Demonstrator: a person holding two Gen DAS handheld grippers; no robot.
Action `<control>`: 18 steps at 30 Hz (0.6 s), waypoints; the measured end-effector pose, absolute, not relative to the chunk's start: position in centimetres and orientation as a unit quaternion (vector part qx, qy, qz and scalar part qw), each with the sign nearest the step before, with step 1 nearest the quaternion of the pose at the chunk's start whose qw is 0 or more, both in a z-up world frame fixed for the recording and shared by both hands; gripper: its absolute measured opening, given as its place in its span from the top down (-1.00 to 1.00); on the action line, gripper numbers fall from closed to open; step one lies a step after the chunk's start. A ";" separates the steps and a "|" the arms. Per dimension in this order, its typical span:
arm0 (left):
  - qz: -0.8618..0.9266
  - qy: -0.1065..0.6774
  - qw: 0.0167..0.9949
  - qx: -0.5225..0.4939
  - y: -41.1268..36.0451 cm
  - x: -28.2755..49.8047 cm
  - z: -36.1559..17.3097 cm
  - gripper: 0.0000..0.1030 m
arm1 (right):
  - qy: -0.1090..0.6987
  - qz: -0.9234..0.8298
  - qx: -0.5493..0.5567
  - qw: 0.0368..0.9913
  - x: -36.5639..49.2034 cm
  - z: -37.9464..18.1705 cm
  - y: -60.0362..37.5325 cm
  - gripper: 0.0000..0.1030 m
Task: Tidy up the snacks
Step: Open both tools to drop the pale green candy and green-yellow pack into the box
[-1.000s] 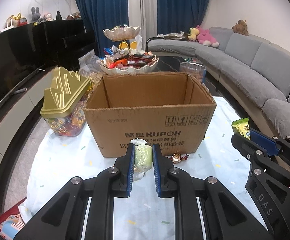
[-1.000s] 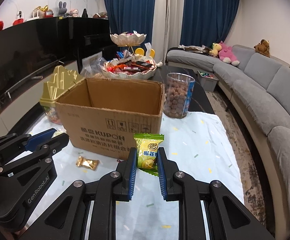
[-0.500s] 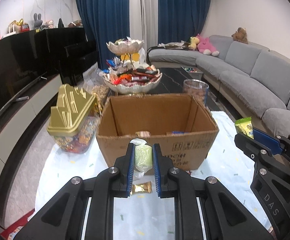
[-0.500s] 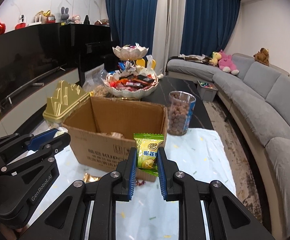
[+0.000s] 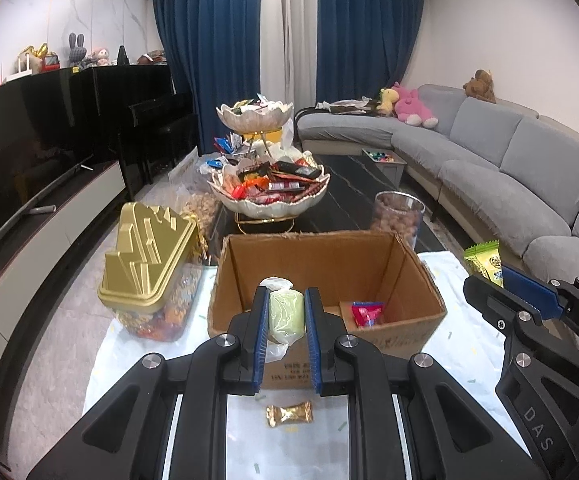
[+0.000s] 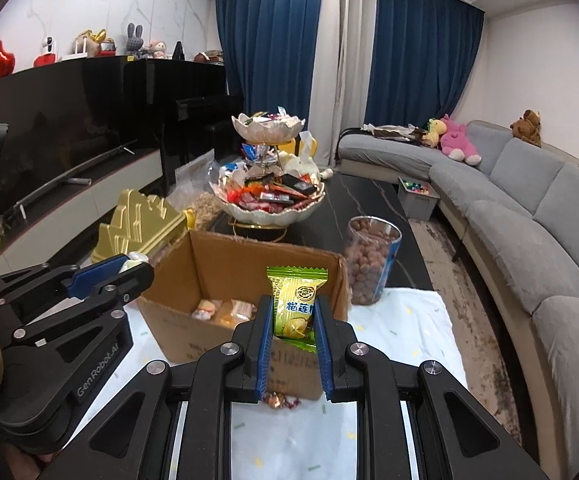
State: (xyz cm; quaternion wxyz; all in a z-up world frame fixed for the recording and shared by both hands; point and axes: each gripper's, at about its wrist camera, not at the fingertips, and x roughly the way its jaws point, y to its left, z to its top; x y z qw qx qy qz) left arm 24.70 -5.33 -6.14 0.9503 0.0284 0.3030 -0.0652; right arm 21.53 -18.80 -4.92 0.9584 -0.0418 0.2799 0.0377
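Cardboard box is now viewed from above; a pale green candy and a durian packet are held raised in left tongs and right tongs, ready for dropping in.

A grey sectional sofa curved along the right wall, with a pink plush toy on its far end. Blue curtains hung behind. A dark television, seemingly switched off, stood left.

Both grippers lifted above the box

The left gripper and right gripper have risen, so the cardboard box interior now shows, snacks inside.
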 end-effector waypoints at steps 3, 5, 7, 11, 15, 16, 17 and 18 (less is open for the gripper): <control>-0.066 0.303 0.950 0.030 -5.2 25.5 -5.9 0.64 | 0.278 0.039 -0.039 0.959 22.4 -4.6 -18.6 0.59; -0.066 0.300 0.951 0.032 -5.2 26.1 -5.7 0.64 | 0.276 0.039 -0.039 0.960 22.8 -4.5 -18.6 0.59; -0.066 0.299 0.951 0.034 -5.2 26.6 -5.6 0.64 | 0.276 0.039 -0.037 0.960 23.4 -4.5 -18.6 0.59; -0.068 0.301 0.951 0.037 -5.2 27.9 -5.7 0.64 | 0.276 0.037 -0.034 0.960 24.5 -4.7 -18.7 0.59; -0.066 0.303 0.950 0.041 -5.1 29.3 -6.0 0.64 | 0.277 0.037 -0.034 0.959 26.0 -4.8 -18.5 0.59; -0.066 0.304 0.950 0.041 -5.1 29.7 -6.0 0.64 | 0.277 0.037 -0.034 0.959 26.2 -4.8 -18.5 0.59; -0.066 0.305 0.949 0.041 -5.0 30.0 -6.1 0.64 | 0.278 0.037 -0.034 0.959 26.6 -4.9 -18.4 0.59; -0.066 0.305 0.949 0.041 -4.9 30.3 -6.2 0.64 | 0.279 0.038 -0.035 0.959 27.0 -5.0 -18.3 0.59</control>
